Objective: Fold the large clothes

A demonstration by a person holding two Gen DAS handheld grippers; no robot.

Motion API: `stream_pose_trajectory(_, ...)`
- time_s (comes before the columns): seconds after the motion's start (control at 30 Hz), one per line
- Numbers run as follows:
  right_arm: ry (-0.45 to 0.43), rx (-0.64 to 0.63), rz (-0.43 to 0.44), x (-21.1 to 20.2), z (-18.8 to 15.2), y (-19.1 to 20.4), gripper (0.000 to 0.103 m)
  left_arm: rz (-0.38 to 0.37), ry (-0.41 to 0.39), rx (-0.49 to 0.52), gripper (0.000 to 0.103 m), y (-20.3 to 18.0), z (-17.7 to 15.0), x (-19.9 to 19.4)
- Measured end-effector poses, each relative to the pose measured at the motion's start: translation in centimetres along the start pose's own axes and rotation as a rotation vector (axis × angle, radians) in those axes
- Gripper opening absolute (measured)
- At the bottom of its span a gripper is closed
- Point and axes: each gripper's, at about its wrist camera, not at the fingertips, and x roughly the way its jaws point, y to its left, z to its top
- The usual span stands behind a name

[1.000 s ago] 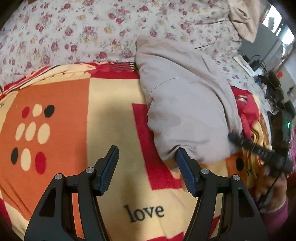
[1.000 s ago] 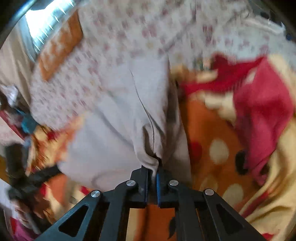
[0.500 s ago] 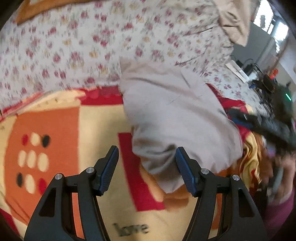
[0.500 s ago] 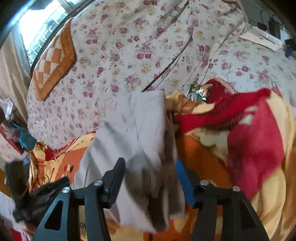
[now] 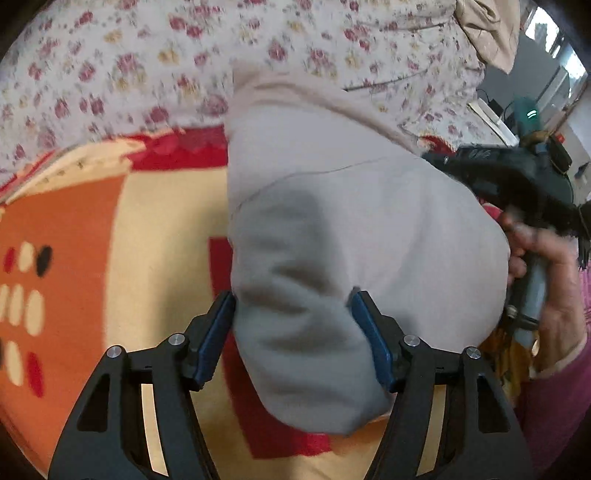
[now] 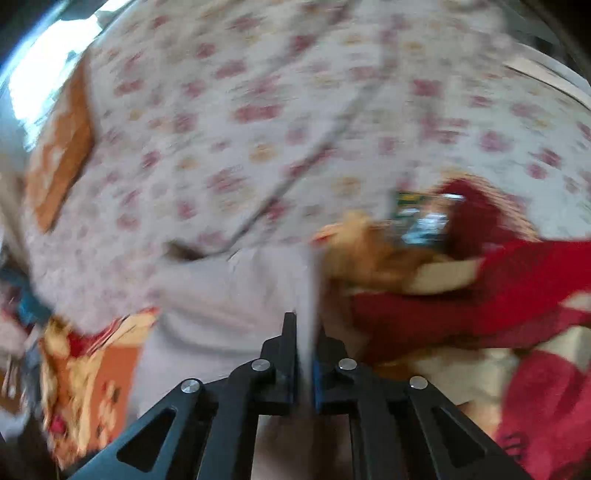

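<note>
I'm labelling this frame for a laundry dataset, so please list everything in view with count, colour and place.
garment: one, pale grey-beige, bunched on the blanket, its near end between the left claw's fingers
blanket: one, orange, cream and red with dots, under the garment
floral sheet: one, white with red flowers, behind the blanket
red fabric: one heap, red, right of the garment in the right wrist view
packet: one, green, blurred, behind the red fabric
beige cloth: one, beige, upper right in the left wrist view
left claw: black with blue pads, opening, garment between the pads
right claw: black, shut on the garment's edge
hand: one, holding the right claw's handle
</note>
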Motion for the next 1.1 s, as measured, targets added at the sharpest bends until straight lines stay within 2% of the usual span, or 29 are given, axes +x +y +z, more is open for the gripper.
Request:
stream_pose_trajectory(0.07, 0.047, 0.017, -0.136, 2.4, -1.1, -2.1, 0.0, -0.016, 0.018, -0.037, 0.075, 0.6, 0.0, 0.6)
stream_pose_trajectory(0.1, 0.078, 0.038, -0.122, 3.2, -1.6, -2.9, 0.0, -0.029, 0.027, -0.046, 0.075, 0.8, 0.1, 0.6)
stream_pose_trajectory(0.17, 0.061, 0.095, -0.034, 2.0, -2.1, -4.4, 0.0, -0.022, 0.024, -0.032, 0.075, 0.7, 0.3, 0.3)
stream_pose_trajectory(0.3, -0.006, 0.119, -0.041, -3.0, -1.2, -4.3, 0.006, 0.014, 0.008, -0.004, 0.075, -0.2, 0.2, 0.0)
stream_pose_trajectory(0.4, -0.029, 0.04, 0.067, -6.8, -1.1, -1.5, 0.02, 0.019, 0.003, -0.002, 0.075, -0.5, -0.2, 0.3)
stream_pose_trajectory(0.47, -0.028, -0.04, 0.125, -8.2, -1.9, 1.1, 0.04, 0.033, -0.003, 0.007, 0.075, -0.7, -0.2, 0.2)
stream_pose_trajectory(0.53, -0.005, -0.133, 0.182, -8.6, -3.5, 3.9, 0.04, 0.051, -0.007, 0.023, 0.075, -1.0, -0.2, 0.1)
stream_pose_trajectory(0.6, 0.033, -0.185, 0.191, -7.6, -4.7, 5.2, 0.04, 0.068, -0.011, 0.039, 0.075, -1.2, -0.3, 0.0)
stream_pose_trajectory(0.63, 0.05, -0.212, 0.161, -6.7, -5.4, 5.5, 0.035, 0.071, -0.013, 0.046, 0.075, -1.3, -0.3, 0.0)
stream_pose_trajectory(0.67, 0.059, -0.237, 0.099, -5.7, -5.9, 5.4, 0.021, 0.073, -0.015, 0.054, 0.075, -1.4, -0.4, 0.0)
stream_pose_trajectory(0.73, 0.034, -0.279, -0.094, -3.5, -6.8, 4.1, 0.019, 0.067, -0.021, 0.052, 0.08, -1.4, -0.5, 0.0)
stream_pose_trajectory(0.77, 0.041, -0.263, -0.114, -2.7, -6.8, 3.1, 0.019, 0.066, -0.019, 0.047, 0.08, -1.4, -0.6, 0.0)
stream_pose_trajectory(0.87, 0.06, -0.174, -0.055, -3.3, -6.1, 1.7, 0.019, 0.087, -0.017, 0.049, 0.08, -1.5, -0.7, 0.0)
stream_pose_trajectory(1.03, 0.002, -0.218, -0.048, -7.5, -6.3, 3.1, 0.022, 0.104, -0.024, 0.058, 0.08, -1.8, -0.7, -0.1)
stream_pose_trajectory(1.1, -0.005, -0.216, -0.017, -8.3, -6.8, 3.6, 0.029, 0.109, -0.026, 0.056, 0.08, -1.8, -0.8, -0.1)
